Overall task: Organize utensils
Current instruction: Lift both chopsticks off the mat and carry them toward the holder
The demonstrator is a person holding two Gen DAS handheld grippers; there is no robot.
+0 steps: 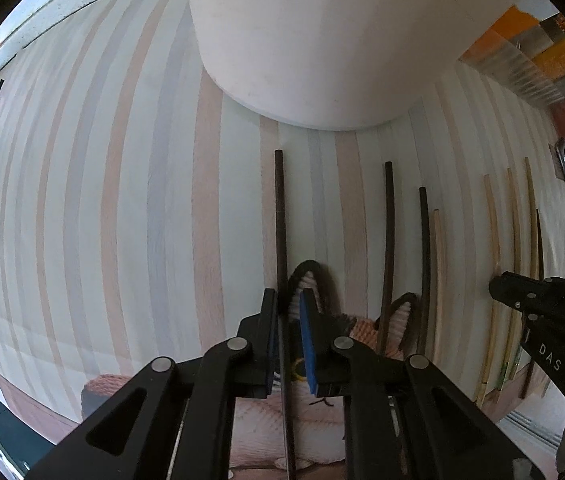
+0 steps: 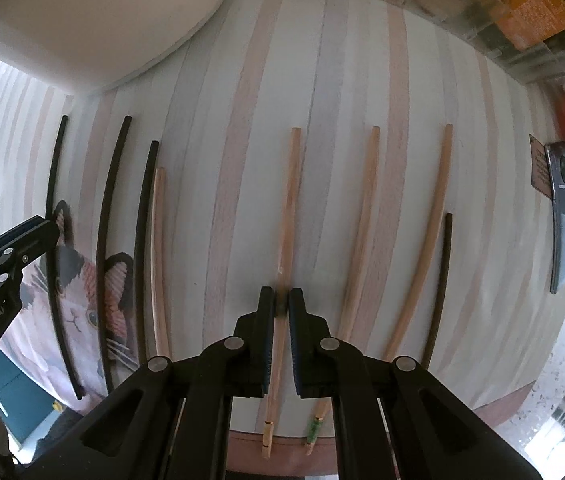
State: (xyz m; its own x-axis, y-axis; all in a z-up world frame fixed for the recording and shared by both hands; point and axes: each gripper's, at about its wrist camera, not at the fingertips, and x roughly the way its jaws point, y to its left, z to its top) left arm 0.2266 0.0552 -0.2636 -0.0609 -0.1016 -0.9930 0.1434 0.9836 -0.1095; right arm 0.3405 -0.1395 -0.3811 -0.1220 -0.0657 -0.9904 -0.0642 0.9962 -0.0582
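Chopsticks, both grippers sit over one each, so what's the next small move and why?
Probably close fully and lift. The left gripper straddles the leftmost dark chopstick, and the right gripper straddles a light wooden chopstick; both sticks lie flat on the striped mat. Whether the jaws already pinch them I can't tell.

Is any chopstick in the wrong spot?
Yes, two look mixed up. One light chopstick lies right beside the three dark ones on the left, and one short dark chopstick lies at the right end past the light ones. The colours are not fully sorted. Each tool grips one stick: left, right.
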